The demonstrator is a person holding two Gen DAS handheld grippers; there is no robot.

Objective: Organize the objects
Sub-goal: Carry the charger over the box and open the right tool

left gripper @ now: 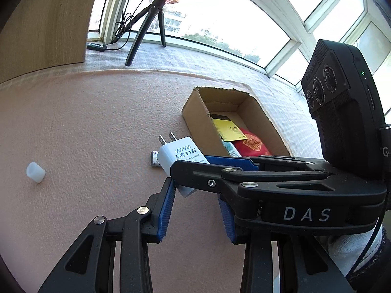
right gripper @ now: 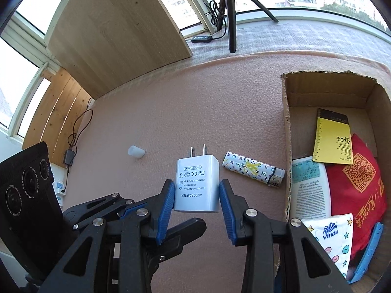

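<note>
Here the right gripper (right gripper: pixel 196 196) was clamped on the white AC adapter (right gripper: pixel 197 185), blue pads (right gripper: pixel 168 200) pressing its two sides, prongs pointing away toward the far window. In the left wrist view the same adapter (left gripper: pixel 177 155) stuck out past the right gripper's arm, tilted, prongs up-left. The left gripper (left gripper: pixel 196 210) had its pads apart with nothing between them, sitting just near of and under the right tool.

The adapter hovered over or sat on the pink textured mat (right gripper: pixel 195 112); contact could not be told. Just right of it lay a patterned lighter (right gripper: pixel 253 169) flat on the mat, between adapter and cardboard box (right gripper: pixel 286 146). A small white cap (right gripper: pixel 136 151) lay on its side to the left, apart from the rest.

The open box sat at the right of the mat. Inside: a yellow card (right gripper: pixel 333 141) leaning toward the far end, a red pouch (right gripper: pixel 354 185) with gold print, a white packet (right gripper: pixel 309 190) with small text, a Vinda tissue pack (right gripper: pixel 332 239) nearest, and a blue strip (right gripper: pixel 369 254) along the right wall.

Farther off, a wooden panel (right gripper: pixel 117 36) stood at the left, a black tripod (right gripper: pixel 231 12) on the sill by the window (left gripper: pixel 244 24), with a cable remote (right gripper: pixel 201 39) beside it. A gloved hand (left gripper: pixel 352 246) showed at the near right.
</note>
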